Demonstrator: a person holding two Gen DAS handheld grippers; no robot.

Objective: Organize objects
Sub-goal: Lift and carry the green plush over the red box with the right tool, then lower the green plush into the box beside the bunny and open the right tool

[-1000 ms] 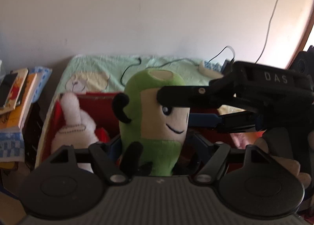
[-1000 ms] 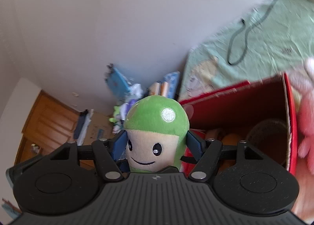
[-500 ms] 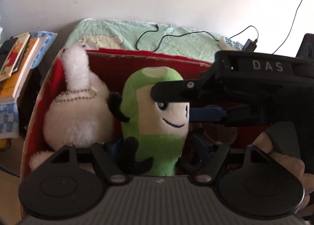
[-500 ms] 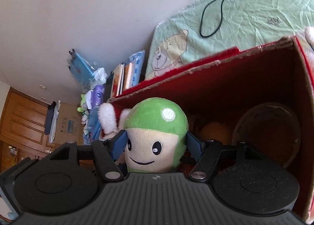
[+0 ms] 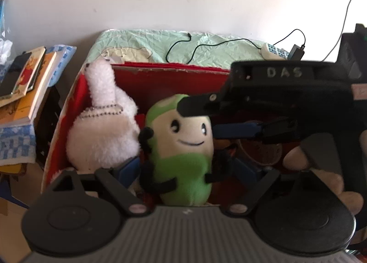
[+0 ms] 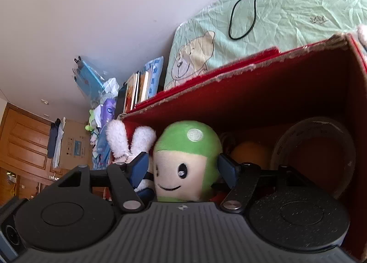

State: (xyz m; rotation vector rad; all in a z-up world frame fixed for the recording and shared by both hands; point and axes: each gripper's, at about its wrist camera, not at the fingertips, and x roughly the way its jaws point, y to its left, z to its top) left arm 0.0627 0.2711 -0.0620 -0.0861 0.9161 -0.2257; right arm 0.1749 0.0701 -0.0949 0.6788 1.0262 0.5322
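Note:
A green plush toy (image 5: 183,148) with a cream face is low inside the red box (image 5: 174,79), leaning a little. My right gripper (image 5: 199,119) reaches in from the right and is shut on its head; in the right wrist view the blue pads (image 6: 141,164) press both sides of the head (image 6: 185,162). My left gripper (image 5: 188,167) is open, its fingers standing apart from the toy's lower body on each side. A white rabbit plush (image 5: 103,134) sits in the box just left of the green toy.
Deeper in the box (image 6: 275,93) lie an orange object (image 6: 247,155) and a round clear container (image 6: 314,155). Behind it is a green bedsheet (image 5: 146,42) with a black cable (image 5: 206,45). Books (image 5: 27,84) are stacked at left. A person's fingers (image 5: 296,155) hold the right gripper.
Both grippers lowered the green toy into the red box beside the rabbit. The left gripper's fingers spread away from the toy's body, and the toy tilted.

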